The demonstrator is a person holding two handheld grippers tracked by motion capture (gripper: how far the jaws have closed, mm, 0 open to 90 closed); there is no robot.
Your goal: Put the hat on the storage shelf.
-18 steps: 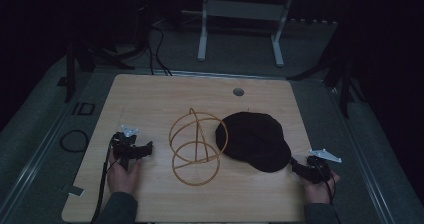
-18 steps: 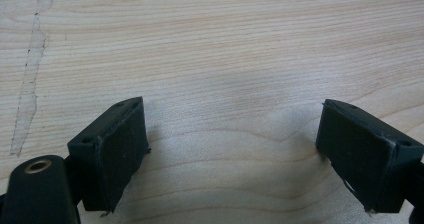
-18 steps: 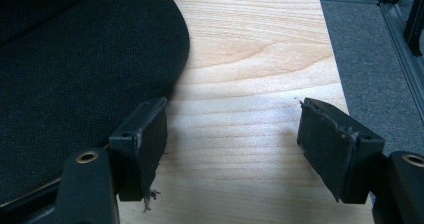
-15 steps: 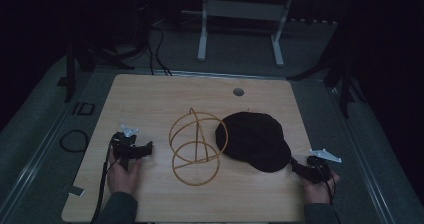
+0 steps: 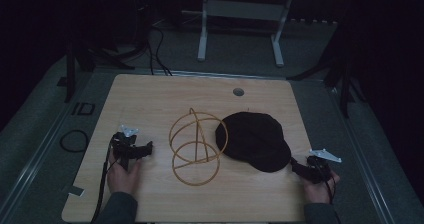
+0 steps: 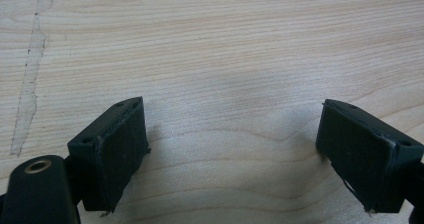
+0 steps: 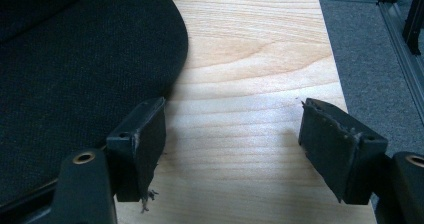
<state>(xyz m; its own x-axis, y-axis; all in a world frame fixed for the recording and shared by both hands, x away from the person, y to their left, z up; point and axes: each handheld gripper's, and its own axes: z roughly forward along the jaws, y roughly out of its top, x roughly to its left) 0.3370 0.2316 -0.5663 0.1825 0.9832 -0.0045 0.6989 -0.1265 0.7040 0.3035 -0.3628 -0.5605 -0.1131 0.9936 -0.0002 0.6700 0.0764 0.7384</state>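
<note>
A black cap (image 5: 255, 139) lies flat on the wooden table (image 5: 150, 94), right of centre, brim toward the near right. A gold wire stand (image 5: 196, 146) made of hoops sits just left of it, touching its edge. My right gripper (image 5: 300, 168) rests by the table's near right edge, open, its left jaw right beside the cap's brim (image 7: 75, 74) with bare wood between the jaws. My left gripper (image 5: 145, 148) lies on the table left of the wire stand, jaws wide open over bare wood (image 6: 225, 84), nothing between them.
A round cable hole (image 5: 238, 91) is near the table's far edge. Grey carpet (image 7: 370, 59) lies just past the right edge of the table. A white metal frame (image 5: 240, 14) stands on the floor beyond. A coiled cable (image 5: 74, 140) lies on the floor at left.
</note>
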